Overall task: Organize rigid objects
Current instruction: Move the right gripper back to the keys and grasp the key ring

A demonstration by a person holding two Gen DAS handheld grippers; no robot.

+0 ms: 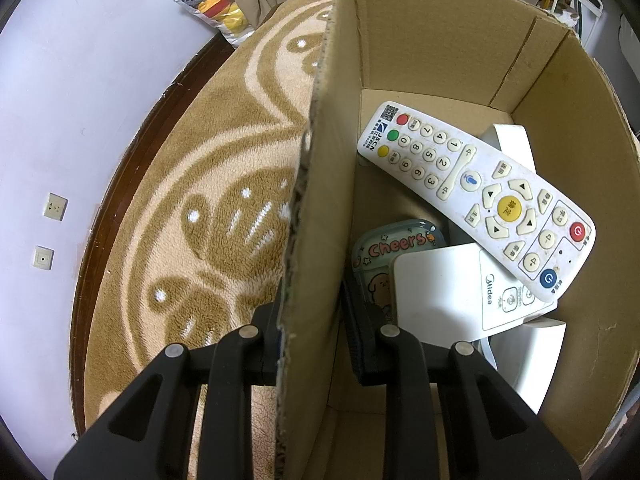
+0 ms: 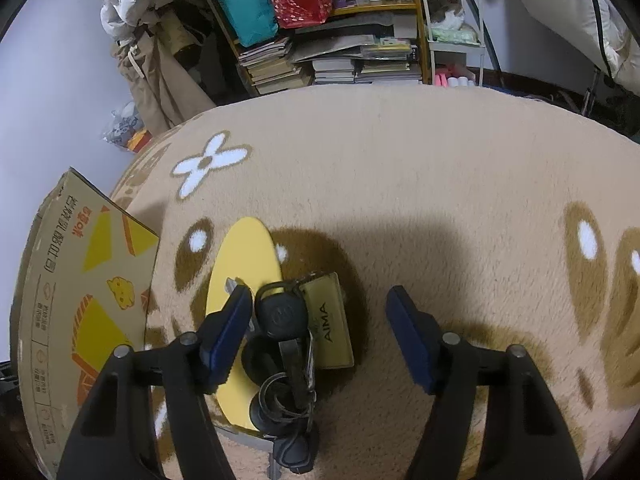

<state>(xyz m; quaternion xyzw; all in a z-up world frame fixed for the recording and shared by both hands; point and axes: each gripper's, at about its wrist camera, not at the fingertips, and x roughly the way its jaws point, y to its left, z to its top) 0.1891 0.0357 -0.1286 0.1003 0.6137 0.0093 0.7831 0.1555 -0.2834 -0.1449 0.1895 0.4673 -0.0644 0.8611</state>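
Key bunch [image 2: 294, 344] sits on the rug [image 2: 440, 184], partly over a yellow disc [image 2: 240, 264], between the right gripper's [image 2: 320, 336] wide-open fingers. Left gripper [image 1: 316, 344] is clamped on the cardboard box [image 1: 320, 200] wall; remotes [image 1: 476, 196] inside.

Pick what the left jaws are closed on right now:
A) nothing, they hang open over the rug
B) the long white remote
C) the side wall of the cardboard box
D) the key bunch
C. In the left wrist view the left gripper straddles the cardboard box wall, one finger outside over the rug, one inside beside the remotes, both tight against the cardboard. The key bunch lies between the open right gripper jaws.
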